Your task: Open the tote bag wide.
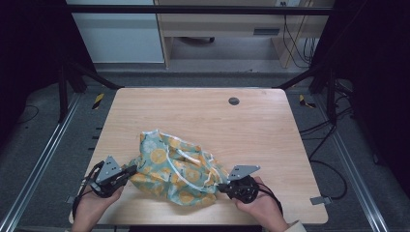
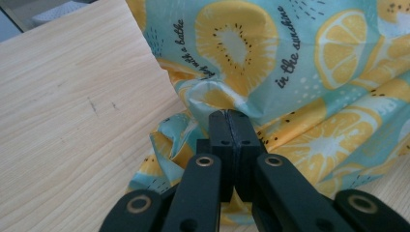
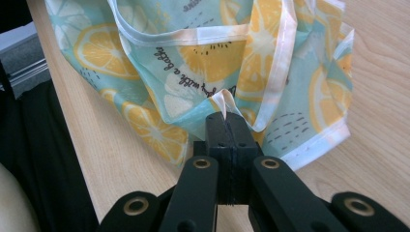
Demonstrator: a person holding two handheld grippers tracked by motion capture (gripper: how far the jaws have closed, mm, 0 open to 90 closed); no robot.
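Here the left gripper [image 1: 129, 171] is clamped on a fold of the lemon-print cloth [image 1: 175, 170], and the right gripper [image 1: 223, 186] is pinched on a white-hemmed edge of it. The cloth lies crumpled between them on the wooden table [image 1: 251, 130], near its front edge. Judging by that, both grips are made; spreading or folding is still ahead. Printed script reads "in the sunshine" [image 2: 288, 47] and, less clearly, "with a bathe".

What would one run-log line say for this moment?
left tongs: shut on fruit-print cloth | right tongs: shut on cloth's white hem | cloth: crumpled on wooden table, near front edge
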